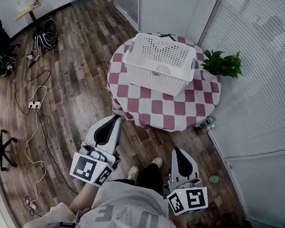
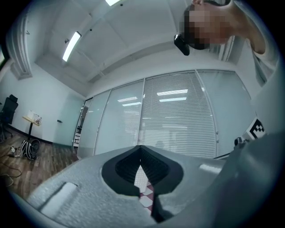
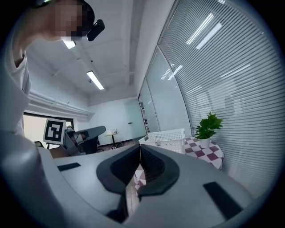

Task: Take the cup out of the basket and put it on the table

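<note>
nothing was done yet: the cup (image 1: 163, 70) lay in the basket (image 1: 152, 79) on the table (image 1: 156, 111), well apart from the left claw (image 1: 115, 118) and right claw (image 1: 177, 152), both clenched on nothing.

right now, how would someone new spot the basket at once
Look for the round table with the red-and-white checked cloth beside the window blinds. On it stands a white plastic basket with perforated walls, left of a small potted plant. It is the only big, boxy thing there.
</note>
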Tool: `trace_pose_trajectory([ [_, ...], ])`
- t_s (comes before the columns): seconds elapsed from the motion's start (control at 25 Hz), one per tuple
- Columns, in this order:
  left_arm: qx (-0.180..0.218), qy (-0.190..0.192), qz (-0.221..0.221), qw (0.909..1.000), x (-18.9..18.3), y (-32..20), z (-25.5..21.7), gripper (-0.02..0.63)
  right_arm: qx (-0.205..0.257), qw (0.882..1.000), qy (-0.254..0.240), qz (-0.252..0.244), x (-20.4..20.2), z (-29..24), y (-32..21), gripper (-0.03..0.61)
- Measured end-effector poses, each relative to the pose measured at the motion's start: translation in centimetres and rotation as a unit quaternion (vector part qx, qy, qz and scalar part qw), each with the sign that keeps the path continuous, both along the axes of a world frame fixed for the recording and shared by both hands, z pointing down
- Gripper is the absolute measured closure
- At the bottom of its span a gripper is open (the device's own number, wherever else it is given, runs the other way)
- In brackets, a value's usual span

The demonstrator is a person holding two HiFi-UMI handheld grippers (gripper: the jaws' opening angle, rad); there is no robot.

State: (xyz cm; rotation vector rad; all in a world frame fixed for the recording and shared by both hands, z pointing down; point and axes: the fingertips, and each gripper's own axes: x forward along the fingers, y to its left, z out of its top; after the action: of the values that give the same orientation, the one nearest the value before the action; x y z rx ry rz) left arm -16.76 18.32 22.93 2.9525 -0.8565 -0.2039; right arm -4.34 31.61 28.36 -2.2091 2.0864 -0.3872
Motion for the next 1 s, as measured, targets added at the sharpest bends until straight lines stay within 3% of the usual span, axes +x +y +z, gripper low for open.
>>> trace_pose_trajectory([
  [0.12,-0.014,-0.004,-0.008,0.9999,2.3,-2.7,0.6,0.611,-0.017,1.0,-0.015,-0.002,3.4,1.6,-3.1,0.568],
  [0.24,-0.037,0.0,-0.019,0.9991,5.1,-5.4,1.1,0.611,-0.004,0.999,-0.046,-0.019,6.9,1.6,-6.2,0.568],
  [0.56,0.003,0.021,-0.055,0.9983,14.9,-14.0,-1.4,0.611,0.028,0.998,-0.041,-0.042,17.5,0.0,-15.0,0.568],
  [1.0,0.015,-0.006,-0.057,0.9983,23.8,-18.4,-1.4,0.611,0.009,0.996,-0.054,-0.064,25.0,0.8,-20.3,0.568],
])
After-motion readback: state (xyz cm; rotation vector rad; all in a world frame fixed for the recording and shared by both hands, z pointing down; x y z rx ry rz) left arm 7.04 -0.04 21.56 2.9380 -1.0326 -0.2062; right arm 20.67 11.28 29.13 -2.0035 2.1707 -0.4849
